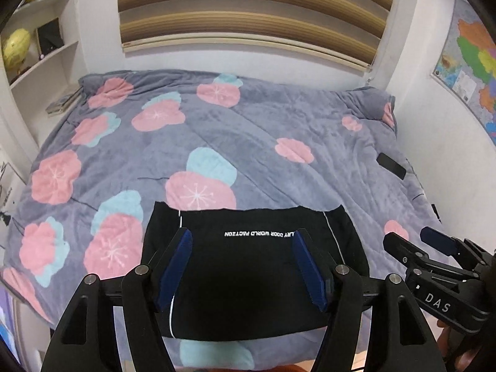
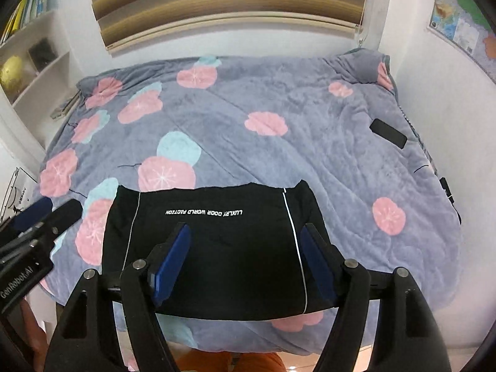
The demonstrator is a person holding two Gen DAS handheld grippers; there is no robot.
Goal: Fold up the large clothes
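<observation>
A black garment (image 1: pixel 254 266) with white piping and white lettering lies folded into a compact rectangle near the front edge of the bed; it also shows in the right wrist view (image 2: pixel 217 248). My left gripper (image 1: pixel 243 241) is open and empty, held above the garment. My right gripper (image 2: pixel 245 235) is open and empty, also above it. The right gripper shows in the left wrist view (image 1: pixel 415 241) at the right, and the left gripper shows in the right wrist view (image 2: pixel 52 209) at the left.
A grey blanket (image 1: pixel 248 142) with pink and blue flowers covers the bed. A black phone (image 1: pixel 391 166) lies near its right edge. Shelves (image 1: pixel 40 62) stand at the left, a window blind (image 1: pixel 248 15) behind, a wall map (image 1: pixel 471 71) at the right.
</observation>
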